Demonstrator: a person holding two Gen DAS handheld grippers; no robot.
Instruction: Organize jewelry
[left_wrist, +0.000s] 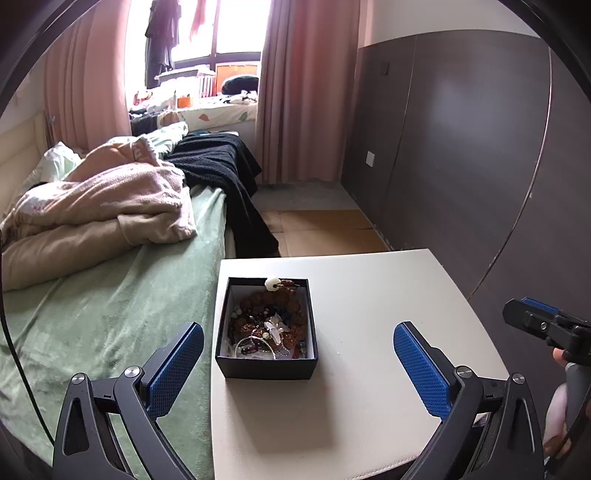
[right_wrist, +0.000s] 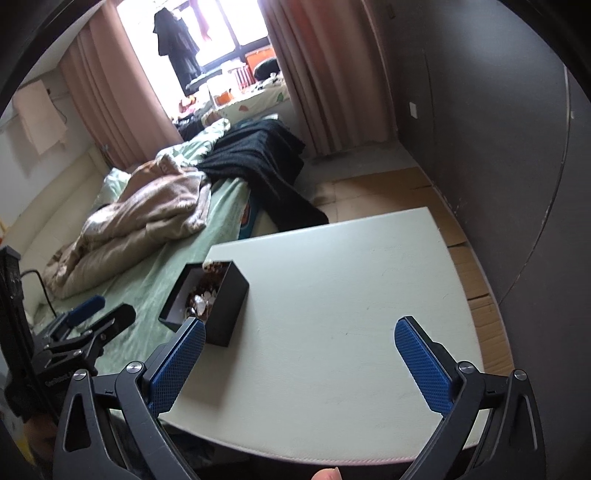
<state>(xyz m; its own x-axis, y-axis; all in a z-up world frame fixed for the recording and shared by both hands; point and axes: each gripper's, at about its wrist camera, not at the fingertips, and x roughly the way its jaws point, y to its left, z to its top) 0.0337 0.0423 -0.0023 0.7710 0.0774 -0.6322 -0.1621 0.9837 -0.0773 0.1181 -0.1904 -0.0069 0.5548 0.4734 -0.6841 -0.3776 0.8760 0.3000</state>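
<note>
A black open box (left_wrist: 266, 363) full of tangled jewelry (left_wrist: 266, 325), brown beads and clear stones, stands near the left edge of a white table (left_wrist: 369, 302). A white bead (left_wrist: 271, 283) rests on its far rim. My left gripper (left_wrist: 298, 341) is open wide just above the table, and the box sits between its blue pads without touching them. In the right wrist view the same box (right_wrist: 225, 306) is seen from its right side. My right gripper (right_wrist: 300, 338) is open over bare tabletop (right_wrist: 332, 280), its left pad (right_wrist: 177, 363) close to the box's near corner.
A bed with a green sheet (left_wrist: 110, 317), a beige blanket (left_wrist: 96, 214) and a black throw (left_wrist: 225, 162) adjoins the table on the left. A dark panelled wall (left_wrist: 461, 147) runs along the right. Cardboard (left_wrist: 325, 229) covers the floor beyond the table.
</note>
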